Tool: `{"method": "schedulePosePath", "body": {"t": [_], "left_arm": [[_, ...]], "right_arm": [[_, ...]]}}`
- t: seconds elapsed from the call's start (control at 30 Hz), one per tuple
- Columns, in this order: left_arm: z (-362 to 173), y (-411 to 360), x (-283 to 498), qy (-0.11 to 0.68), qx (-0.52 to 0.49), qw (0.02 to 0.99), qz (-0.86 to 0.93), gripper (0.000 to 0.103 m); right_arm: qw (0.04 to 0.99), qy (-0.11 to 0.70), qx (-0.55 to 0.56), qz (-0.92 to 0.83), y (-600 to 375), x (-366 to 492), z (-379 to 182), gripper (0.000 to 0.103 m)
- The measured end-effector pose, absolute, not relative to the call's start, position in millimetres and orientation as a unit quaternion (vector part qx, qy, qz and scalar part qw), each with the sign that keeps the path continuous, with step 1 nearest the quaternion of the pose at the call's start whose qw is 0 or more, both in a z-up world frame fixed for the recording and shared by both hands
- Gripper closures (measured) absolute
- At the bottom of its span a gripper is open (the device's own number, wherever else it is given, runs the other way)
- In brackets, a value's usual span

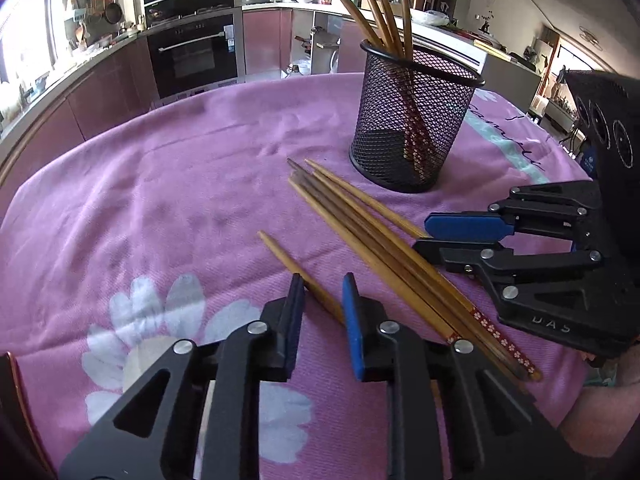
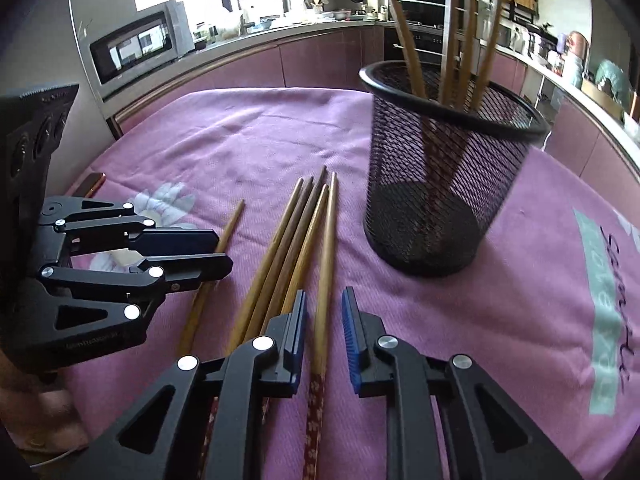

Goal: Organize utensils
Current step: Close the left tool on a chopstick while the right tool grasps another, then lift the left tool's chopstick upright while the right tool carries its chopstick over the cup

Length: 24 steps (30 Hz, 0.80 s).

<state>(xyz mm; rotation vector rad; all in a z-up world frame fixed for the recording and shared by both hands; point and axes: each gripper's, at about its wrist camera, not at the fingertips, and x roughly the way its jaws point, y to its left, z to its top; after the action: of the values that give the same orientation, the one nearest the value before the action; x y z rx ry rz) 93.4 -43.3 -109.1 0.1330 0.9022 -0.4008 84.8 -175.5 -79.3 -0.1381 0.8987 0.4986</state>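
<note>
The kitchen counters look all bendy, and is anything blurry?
Left wrist view: the fisheye lens curves the kitchen counter and window glare whitens the left edge. Right wrist view: same bending; the black wire-mesh cup looks slightly smeared.

**Black grippers with blue pads**

The left gripper (image 1: pixel 320 292) and the right gripper (image 2: pixel 324 308) look the same. Each has a black frame with triangular cut-outs and round silver screws at the joints. The fingers (image 1: pixel 354 320) are black, and each carries a flat blue pad with fine ribs on the inner side. The right gripper's base shows pale letters "DAS". Behind it stands a black box with round openings.
</note>
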Motion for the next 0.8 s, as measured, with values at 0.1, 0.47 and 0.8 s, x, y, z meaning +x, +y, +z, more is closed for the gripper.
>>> {"method": "schedulePosePath", "body": {"t": [0.1,0.47,0.8], "left_arm": [[-109.1,-43.2,95.2,0.433,0.062,0.879,-0.191,0.087],[-108.2,-44.4,98.6,0.431,0.056,0.886,-0.164,0.093],[-101.2,-39.4,91.0,0.42,0.039,0.894,-0.152,0.096]], "right_arm": [[0.867,0.432,-0.065,0.238,-172.4,92.7,-79.0,0.087],[0.867,0.434,-0.035,0.243,-176.7,102.6,-78.2,0.098],[0.875,0.399,-0.008,0.276,-191.0,83.6,-54.6,0.098]]}}
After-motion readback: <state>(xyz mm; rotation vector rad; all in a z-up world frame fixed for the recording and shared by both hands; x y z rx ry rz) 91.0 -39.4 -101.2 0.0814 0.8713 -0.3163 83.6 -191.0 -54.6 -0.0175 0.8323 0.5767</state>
